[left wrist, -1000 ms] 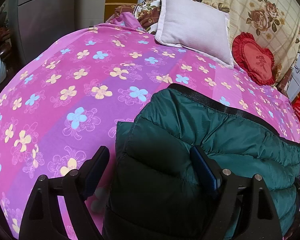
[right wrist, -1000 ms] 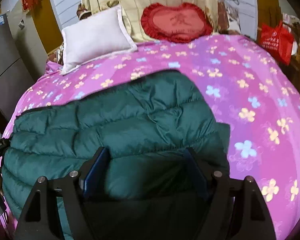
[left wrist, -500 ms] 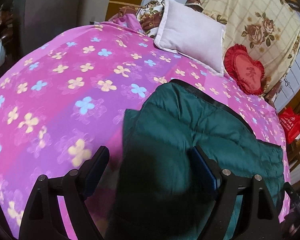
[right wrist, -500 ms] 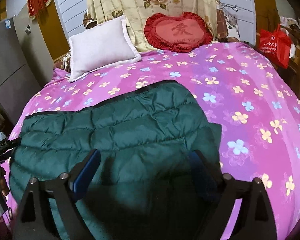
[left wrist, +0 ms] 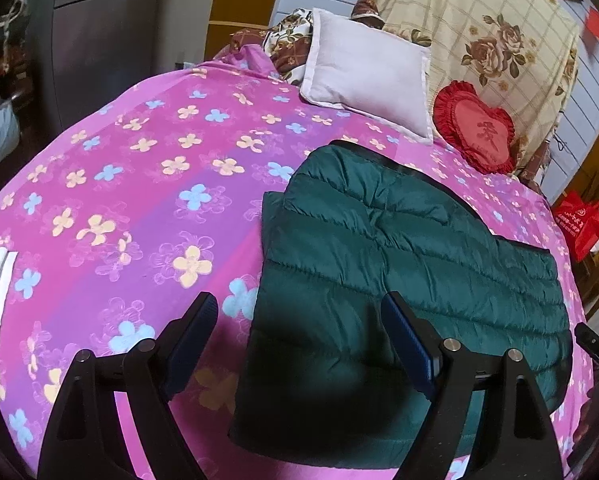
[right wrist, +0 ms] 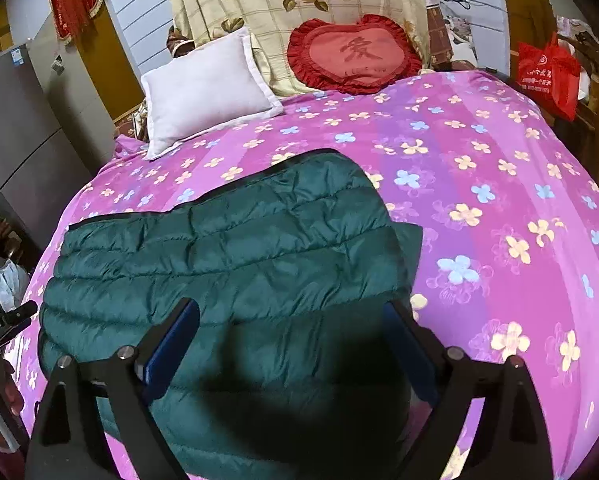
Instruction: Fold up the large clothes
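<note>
One green jacket [left wrist: 399, 248], two pillows, two gaping tools.

Dark green quilted jacket [left wrist: 399, 248], folded flat on the flowered pink bedsheet [left wrist: 139, 200]

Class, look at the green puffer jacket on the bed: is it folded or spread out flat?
Folded. The green puffer jacket lies as a compact block on the bedspread, no sleeves sticking out, and an under layer peeks out along one side.
</note>
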Available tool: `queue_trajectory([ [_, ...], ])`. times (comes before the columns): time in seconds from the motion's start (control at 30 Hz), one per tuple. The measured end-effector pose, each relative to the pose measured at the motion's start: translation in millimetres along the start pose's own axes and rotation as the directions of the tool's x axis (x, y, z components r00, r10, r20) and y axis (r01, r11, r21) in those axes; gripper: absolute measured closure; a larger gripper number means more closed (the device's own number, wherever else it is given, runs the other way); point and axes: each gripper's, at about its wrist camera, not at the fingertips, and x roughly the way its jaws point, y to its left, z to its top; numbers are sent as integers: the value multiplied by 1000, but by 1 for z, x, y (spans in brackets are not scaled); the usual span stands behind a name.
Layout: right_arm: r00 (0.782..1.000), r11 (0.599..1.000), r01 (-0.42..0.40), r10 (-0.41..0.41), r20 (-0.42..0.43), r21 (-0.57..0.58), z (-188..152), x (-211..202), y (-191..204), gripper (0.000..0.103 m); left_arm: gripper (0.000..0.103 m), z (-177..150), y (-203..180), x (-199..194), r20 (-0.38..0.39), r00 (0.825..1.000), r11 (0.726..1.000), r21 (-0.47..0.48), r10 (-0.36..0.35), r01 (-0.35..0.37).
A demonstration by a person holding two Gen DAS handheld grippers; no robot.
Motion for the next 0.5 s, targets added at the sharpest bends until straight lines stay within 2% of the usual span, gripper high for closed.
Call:
queue_trajectory([
  [0.37, 1000, 999, 12, -13, -20, -52, -7, 4, 11, 5, 39, 0, 10, 11, 0, 1000, 1000, -20, -1, 1],
  [0.5, 1000, 999, 18, -19, -22, -31, -3, 10, 4, 0, 39, 2, 17, 23, -37, 998, 997, -54, -48, 46],
])
